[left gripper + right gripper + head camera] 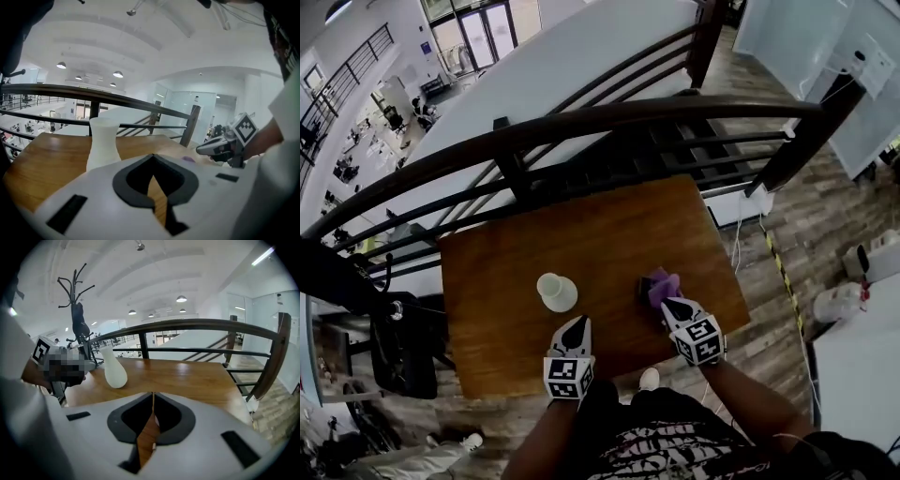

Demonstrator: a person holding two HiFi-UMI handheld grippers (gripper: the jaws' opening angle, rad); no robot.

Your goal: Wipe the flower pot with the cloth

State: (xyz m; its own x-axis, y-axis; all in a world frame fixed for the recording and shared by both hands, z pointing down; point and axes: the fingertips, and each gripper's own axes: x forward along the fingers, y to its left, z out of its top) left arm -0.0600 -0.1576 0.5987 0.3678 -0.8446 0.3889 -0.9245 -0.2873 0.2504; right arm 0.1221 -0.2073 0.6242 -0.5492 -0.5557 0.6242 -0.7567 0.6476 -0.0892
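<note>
A small white flower pot (557, 292) stands upright on the wooden table (581, 234), left of centre. To its right lies a crumpled purple cloth (661, 286). My left gripper (577, 328) hovers just on the near side of the pot, jaws together and empty. My right gripper (675, 307) is shut with its tip at the cloth's near edge, with nothing between its jaws. In the left gripper view the pot (104, 143) is ahead on the left, the cloth (188, 159) a small purple patch, the right gripper (211, 149) beside it. The right gripper view shows the pot (115, 369); the cloth is hidden there.
A dark curved railing (609, 122) runs right behind the table's far edge, with a drop to a lower floor beyond. A coat stand (75, 301) rises at the left. The person's body is close to the table's near edge (525, 389).
</note>
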